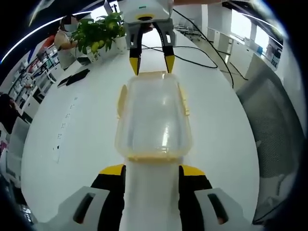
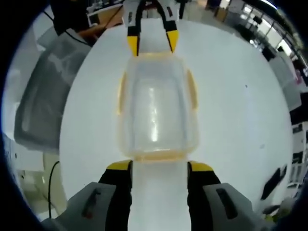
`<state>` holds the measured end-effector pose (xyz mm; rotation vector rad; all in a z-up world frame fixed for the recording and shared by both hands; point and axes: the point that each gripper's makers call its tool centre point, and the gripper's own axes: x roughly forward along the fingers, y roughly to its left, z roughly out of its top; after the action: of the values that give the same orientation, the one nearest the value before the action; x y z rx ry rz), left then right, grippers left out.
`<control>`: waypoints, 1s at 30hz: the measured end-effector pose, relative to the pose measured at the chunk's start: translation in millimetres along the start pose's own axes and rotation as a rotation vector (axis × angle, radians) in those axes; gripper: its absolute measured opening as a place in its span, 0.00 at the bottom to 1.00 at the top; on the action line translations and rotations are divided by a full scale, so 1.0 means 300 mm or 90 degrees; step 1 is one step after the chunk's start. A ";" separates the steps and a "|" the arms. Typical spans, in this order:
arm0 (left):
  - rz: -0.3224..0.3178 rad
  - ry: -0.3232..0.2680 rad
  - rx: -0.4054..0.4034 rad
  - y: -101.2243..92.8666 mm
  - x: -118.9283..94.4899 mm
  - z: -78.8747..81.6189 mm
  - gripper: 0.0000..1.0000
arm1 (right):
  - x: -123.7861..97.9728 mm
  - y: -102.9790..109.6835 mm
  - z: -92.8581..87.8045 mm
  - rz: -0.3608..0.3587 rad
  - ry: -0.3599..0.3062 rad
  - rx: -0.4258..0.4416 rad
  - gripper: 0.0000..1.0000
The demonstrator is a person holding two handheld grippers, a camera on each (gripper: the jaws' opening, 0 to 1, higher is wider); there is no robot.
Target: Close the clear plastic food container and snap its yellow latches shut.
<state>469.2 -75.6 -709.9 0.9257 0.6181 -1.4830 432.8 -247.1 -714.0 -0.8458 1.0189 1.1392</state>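
The clear plastic container [image 1: 154,115] lies lengthwise on the white table [image 1: 72,134] with its lid resting on top. Pale yellow latches [image 1: 184,98] run along its long sides, and a yellow strip edges each end. My left gripper [image 1: 152,169] is open, its yellow-tipped jaws spread just short of the container's near end. At the far end the right gripper [image 1: 152,63] is also open, tips pointing down at the rim. In the right gripper view the container [image 2: 156,108] sits just ahead of the right gripper [image 2: 159,166], and the left gripper [image 2: 152,43] is at the opposite end.
A potted plant [image 1: 101,31] with yellow-green fruit stands at the back left, near a seated person [image 1: 62,38]. Black cables [image 1: 202,53] trail across the far table, and dark flat items [image 1: 77,77] lie to the left. A grey mesh chair [image 2: 41,91] stands beside the table.
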 end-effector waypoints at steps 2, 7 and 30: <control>0.014 0.000 -0.005 0.011 -0.015 0.005 0.38 | -0.011 -0.001 0.005 -0.009 -0.014 0.019 0.41; 0.036 -0.011 -0.034 0.027 -0.041 0.021 0.38 | -0.033 -0.002 0.005 -0.027 -0.029 0.041 0.41; 0.182 -0.046 -0.282 0.082 -0.109 0.025 0.36 | -0.103 -0.032 0.052 -0.162 -0.207 0.313 0.36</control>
<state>490.7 -67.1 -675.2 0.5837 0.6937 -1.0610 442.1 -244.3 -679.4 -0.3663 0.8392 0.7312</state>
